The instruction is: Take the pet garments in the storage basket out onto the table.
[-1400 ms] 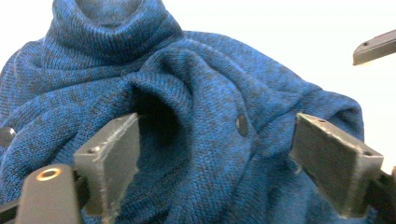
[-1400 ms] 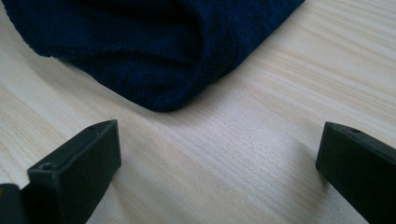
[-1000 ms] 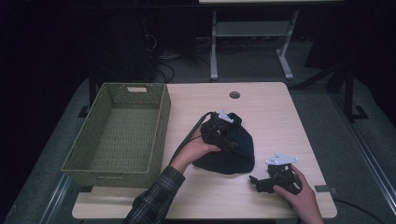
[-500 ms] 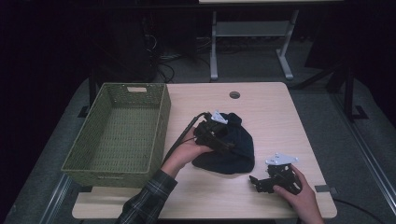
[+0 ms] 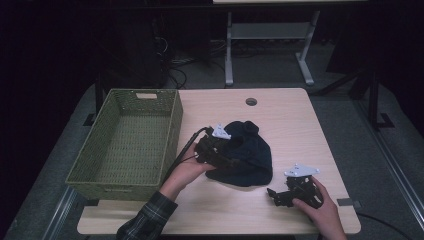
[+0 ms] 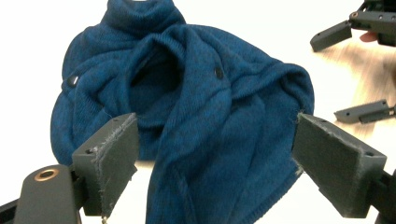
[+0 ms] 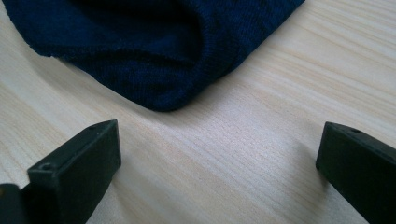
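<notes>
A dark blue knitted garment (image 5: 252, 157) lies crumpled on the light wooden table (image 5: 280, 115), right of centre. My left gripper (image 5: 227, 157) is at the garment's left edge, open. In the left gripper view its jaws stand wide apart over the cloth (image 6: 201, 93), and the left gripper (image 6: 215, 158) holds nothing. My right gripper (image 5: 274, 196) rests low near the table's front right, open, pointing left at the garment's near edge. In the right gripper view the right gripper (image 7: 217, 154) has bare wood between its jaws, with the garment's hem (image 7: 154, 51) just ahead.
A green woven basket (image 5: 172, 125) stands at the table's left side, with nothing in it. A cable hole (image 5: 251, 101) sits near the far edge. The right gripper's jaws (image 6: 359, 28) appear at the top right of the left gripper view.
My left gripper has drawn back toward the person and slightly left, from above the garment to its left edge. The right gripper has stayed put.
</notes>
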`<state>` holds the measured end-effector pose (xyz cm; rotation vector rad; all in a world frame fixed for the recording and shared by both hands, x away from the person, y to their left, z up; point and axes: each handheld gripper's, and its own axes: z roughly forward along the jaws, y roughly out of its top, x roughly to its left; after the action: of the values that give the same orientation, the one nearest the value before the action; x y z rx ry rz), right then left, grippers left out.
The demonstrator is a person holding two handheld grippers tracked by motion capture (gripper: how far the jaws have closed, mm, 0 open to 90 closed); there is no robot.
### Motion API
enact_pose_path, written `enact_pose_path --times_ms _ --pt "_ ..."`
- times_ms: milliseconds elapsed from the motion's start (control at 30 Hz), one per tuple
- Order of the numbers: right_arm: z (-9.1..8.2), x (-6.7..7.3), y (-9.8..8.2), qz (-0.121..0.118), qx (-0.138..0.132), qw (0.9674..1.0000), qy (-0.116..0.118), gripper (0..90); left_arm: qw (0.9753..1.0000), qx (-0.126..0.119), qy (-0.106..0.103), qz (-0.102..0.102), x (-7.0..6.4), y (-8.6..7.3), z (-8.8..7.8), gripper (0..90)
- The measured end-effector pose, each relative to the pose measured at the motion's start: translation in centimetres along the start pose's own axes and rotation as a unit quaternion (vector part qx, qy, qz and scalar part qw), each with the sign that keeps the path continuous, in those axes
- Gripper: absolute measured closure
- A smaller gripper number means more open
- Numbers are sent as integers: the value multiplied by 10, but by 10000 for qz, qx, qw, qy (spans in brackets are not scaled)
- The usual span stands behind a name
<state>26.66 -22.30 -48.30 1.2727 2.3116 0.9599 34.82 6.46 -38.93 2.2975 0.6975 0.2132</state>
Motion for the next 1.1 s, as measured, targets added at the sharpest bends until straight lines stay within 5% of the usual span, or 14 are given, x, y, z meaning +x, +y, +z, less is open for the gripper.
enact_pose_path --times_ms 400,1100 --pt "0 0 0 0 -2 10000 0 0 9997 -152 135 -113 -6 -32 -12 147" --pt "0 0 0 2 4 10000 0 0 9995 -16 215 -239 -29 -82 -3 144"
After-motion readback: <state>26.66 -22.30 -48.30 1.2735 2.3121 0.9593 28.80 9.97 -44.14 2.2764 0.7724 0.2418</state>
